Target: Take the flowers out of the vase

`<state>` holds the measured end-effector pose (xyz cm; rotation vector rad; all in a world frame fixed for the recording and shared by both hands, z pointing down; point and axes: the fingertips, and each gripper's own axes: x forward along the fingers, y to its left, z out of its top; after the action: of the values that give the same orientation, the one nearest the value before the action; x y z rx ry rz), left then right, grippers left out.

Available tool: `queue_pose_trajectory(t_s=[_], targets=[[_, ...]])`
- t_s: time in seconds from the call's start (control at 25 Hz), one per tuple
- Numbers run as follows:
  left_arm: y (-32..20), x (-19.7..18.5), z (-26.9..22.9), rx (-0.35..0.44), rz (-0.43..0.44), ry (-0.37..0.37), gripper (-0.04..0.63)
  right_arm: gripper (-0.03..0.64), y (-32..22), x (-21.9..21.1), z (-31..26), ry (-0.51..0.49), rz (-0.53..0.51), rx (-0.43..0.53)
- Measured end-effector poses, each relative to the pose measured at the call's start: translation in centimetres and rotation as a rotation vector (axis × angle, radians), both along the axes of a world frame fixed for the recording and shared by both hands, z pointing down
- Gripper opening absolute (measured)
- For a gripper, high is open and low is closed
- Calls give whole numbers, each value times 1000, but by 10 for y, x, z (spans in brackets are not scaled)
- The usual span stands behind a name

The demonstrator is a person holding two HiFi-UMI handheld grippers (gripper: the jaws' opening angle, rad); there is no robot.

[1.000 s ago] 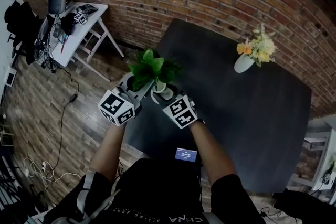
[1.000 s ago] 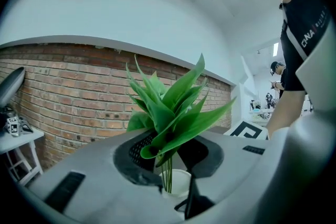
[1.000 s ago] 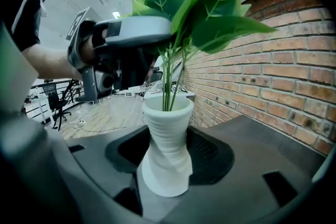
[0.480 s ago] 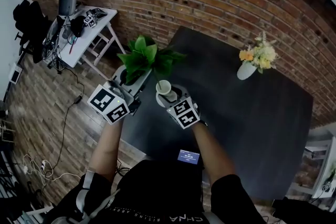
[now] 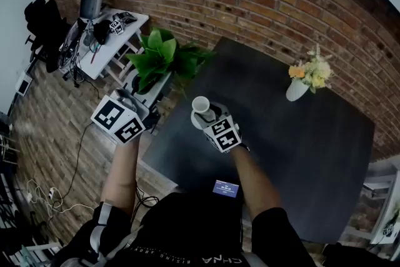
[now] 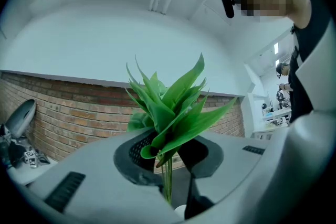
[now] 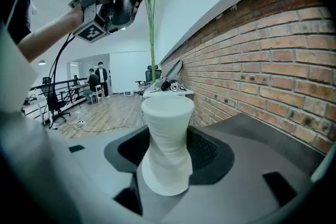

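Extraction step, judged nearly complete: left tool [image 6: 168, 164] closed narrowly on the stems of the flowers [image 6: 169, 107], held above the vase [image 7: 167, 139]. The right tool [image 5: 204, 112] gripped the vase wide at the counter's [image 5: 281, 147] left edge. Next move: lift the stem ends clear.

- A dark tabletop [image 5: 300, 153] carries a second white vase [image 5: 294, 91] of yellow blooms near its far edge.
- A brick wall [image 5: 250, 3] stands behind.
- A cluttered white side table [image 5: 120, 40] stands on the wooden floor [image 5: 50, 134].
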<state>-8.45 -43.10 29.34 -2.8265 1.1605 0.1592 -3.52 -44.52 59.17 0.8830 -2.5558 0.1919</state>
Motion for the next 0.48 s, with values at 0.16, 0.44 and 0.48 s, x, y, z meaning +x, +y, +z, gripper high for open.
queue_pose_trajectory(t_s=[0.16,0.44,0.48], targets=[[-3,-22,10,1,-76,-37,94,222,2,1,-1,10,-5,-9],[-6,-44,69,-79,-135,-75,94,222,0,2,-2,20,-18,-15],[-6,-44,79,-93,-136,-84,94,223,0,1,-2,21,-19,-17]])
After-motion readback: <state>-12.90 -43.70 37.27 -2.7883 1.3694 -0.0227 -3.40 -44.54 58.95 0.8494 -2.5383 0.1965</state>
